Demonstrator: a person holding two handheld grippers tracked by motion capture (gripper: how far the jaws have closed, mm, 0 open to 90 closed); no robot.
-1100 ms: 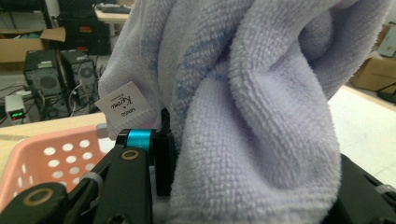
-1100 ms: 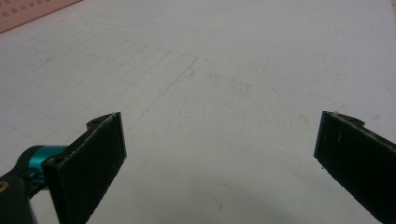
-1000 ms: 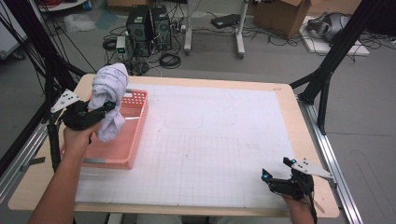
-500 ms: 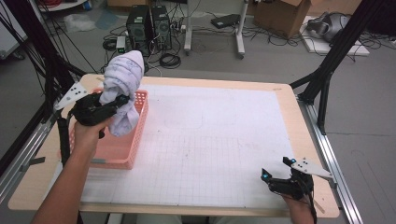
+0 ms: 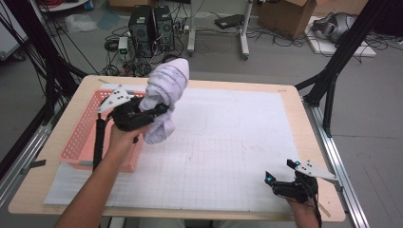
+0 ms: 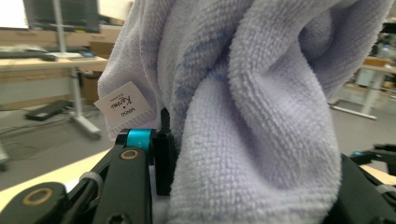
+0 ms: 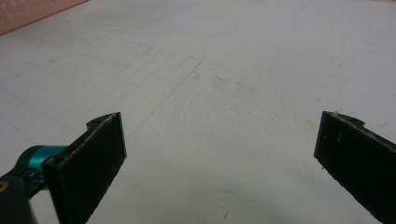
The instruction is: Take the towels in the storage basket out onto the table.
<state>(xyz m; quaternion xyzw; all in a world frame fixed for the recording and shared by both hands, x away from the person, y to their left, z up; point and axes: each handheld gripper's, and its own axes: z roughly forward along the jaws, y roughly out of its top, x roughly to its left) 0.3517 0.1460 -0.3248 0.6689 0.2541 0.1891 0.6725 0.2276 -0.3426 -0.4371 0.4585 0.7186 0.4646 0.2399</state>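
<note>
My left gripper (image 5: 159, 110) is shut on a bunched pale lavender towel (image 5: 165, 95), held in the air over the right edge of the pink basket (image 5: 83, 140). In the left gripper view the towel (image 6: 252, 107) bulges between the jaws, and a white label (image 6: 122, 105) hangs at its left. At the table's front right corner my right gripper (image 5: 281, 172) rests low, open, with nothing between its fingers. The right gripper view has its two black pads (image 7: 100, 154) wide apart over the white gridded mat (image 7: 210, 84).
A white gridded mat (image 5: 237, 142) covers most of the wooden table (image 5: 294, 95). The pink basket stands at the left side. Black frame posts (image 5: 332, 71) rise at the table's right, and computer towers (image 5: 152, 23) and cables lie on the floor beyond.
My left gripper has carried the towel up and to the right, from over the basket's middle to its right edge. The right gripper has stayed still.
</note>
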